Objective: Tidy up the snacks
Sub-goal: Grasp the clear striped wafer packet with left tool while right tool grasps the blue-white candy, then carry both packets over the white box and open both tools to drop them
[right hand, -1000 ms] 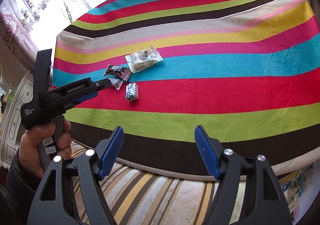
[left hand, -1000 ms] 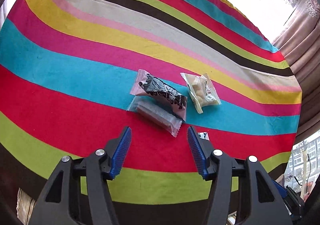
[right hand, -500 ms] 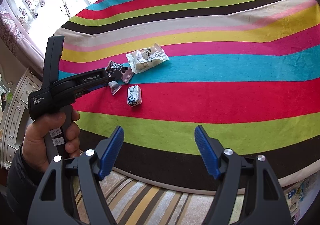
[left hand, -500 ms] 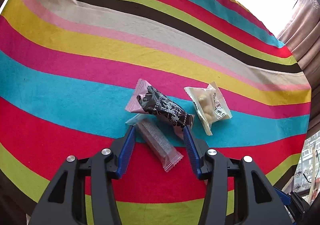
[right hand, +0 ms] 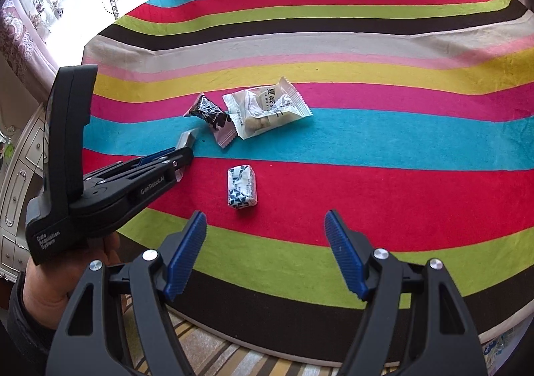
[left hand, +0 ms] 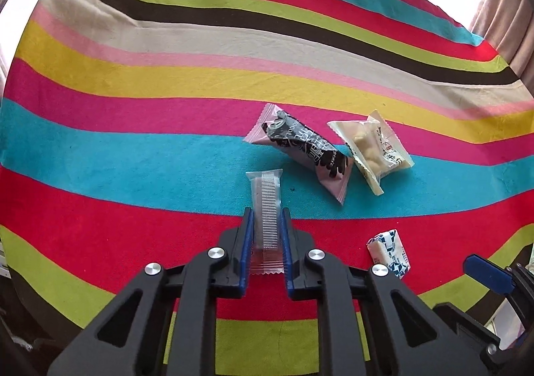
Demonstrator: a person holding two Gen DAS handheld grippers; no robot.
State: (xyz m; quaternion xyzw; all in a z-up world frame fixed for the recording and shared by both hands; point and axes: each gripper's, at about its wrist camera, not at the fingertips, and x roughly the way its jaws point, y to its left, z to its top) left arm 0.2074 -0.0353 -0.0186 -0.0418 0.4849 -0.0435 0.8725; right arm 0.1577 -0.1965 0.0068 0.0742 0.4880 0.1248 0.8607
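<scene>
The left gripper (left hand: 266,235) pinches a clear-wrapped snack bar (left hand: 265,209) between its blue pads, the bar sticking straight out ahead over the striped tablecloth (left hand: 133,129). Ahead and to its right lie a black-and-pink snack packet (left hand: 302,150) and, touching its far side, a clear bag of pale biscuits (left hand: 370,150). A small blue-and-white wrapped candy (right hand: 242,187) sits just ahead of the right gripper (right hand: 265,242), whose jaws are spread wide and hold nothing

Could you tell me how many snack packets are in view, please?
4: clear bar packet in the left tongs; black-pink packet; pale nugget packet beside it; blue-white packet on the red stripe.
</scene>
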